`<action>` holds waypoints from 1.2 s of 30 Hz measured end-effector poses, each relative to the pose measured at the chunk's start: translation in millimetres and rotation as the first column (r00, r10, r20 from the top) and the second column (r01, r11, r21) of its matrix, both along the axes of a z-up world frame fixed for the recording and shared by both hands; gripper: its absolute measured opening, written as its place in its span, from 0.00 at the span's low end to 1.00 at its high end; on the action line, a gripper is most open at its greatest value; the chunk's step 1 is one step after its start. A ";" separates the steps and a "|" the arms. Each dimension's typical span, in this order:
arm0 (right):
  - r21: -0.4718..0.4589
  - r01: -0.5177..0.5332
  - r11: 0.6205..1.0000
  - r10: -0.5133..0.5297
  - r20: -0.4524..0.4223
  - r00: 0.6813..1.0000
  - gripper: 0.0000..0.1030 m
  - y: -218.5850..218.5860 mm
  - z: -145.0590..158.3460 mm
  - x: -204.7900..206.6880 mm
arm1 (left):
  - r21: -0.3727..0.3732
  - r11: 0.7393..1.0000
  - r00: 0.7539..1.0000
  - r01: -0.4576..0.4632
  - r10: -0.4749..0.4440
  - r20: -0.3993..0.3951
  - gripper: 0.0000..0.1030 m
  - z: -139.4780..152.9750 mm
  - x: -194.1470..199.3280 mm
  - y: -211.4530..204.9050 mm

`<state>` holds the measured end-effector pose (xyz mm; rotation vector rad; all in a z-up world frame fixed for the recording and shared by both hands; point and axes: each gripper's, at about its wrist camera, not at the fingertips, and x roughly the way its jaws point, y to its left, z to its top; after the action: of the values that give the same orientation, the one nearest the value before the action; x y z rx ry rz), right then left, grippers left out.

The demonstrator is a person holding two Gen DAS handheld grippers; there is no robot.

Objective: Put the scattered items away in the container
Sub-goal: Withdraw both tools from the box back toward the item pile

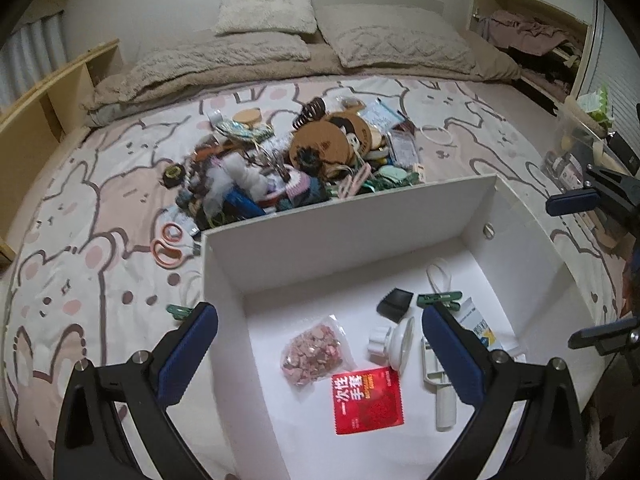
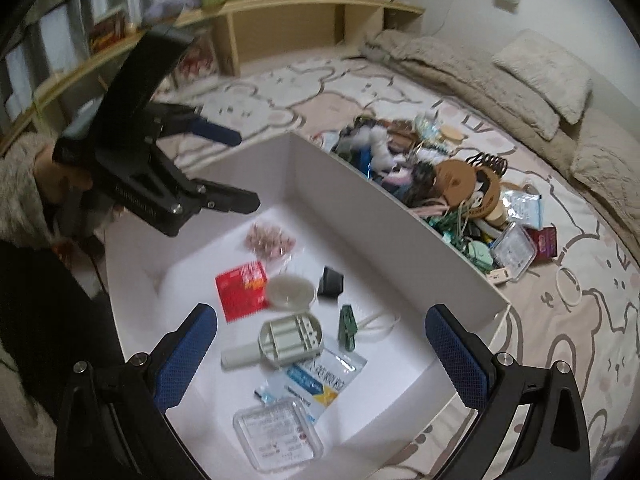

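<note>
White box point(image 1: 332, 216) sits on the bed point(image 1: 100, 240), under both claws. Left gripper point(image 1: 320, 344) gapes wide and empty above the pink-bits bag point(image 1: 316, 350); right gripper point(image 2: 320, 344) is equally wide over a clear case point(image 2: 278, 432). Beyond the far wall lies the clutter pile point(image 1: 288, 160).

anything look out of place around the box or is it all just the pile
Two strays lie apart from the main pile: orange-handled scissors on the bedsheet left of the white box, and a green clip beside the box's near-left corner. Both grippers are open and empty.
</note>
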<state>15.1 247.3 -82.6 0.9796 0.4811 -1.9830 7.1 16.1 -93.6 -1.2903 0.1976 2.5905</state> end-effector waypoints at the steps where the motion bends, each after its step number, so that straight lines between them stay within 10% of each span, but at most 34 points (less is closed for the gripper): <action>1: -0.010 0.010 1.000 -0.010 -0.006 1.000 1.00 0.7 2.3 -0.6 | -0.006 1.000 1.000 -0.005 0.005 -0.014 1.00 3.0 0.8 -0.6; 20: -0.210 0.145 0.967 -0.166 -0.089 0.982 1.00 20.0 35.1 5.3 | 0.103 0.991 0.980 -0.091 0.108 -0.167 1.00 47.6 14.8 -39.9; 36: -0.297 0.410 0.862 -0.440 -0.040 0.897 1.00 92.7 19.5 -35.0 | 0.105 0.968 0.951 -0.226 0.243 -0.190 1.00 41.9 10.7 -86.0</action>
<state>-20.0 340.0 -63.1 0.8507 0.0237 -2.4286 17.8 -69.8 -51.7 -1.0797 -0.0306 2.8981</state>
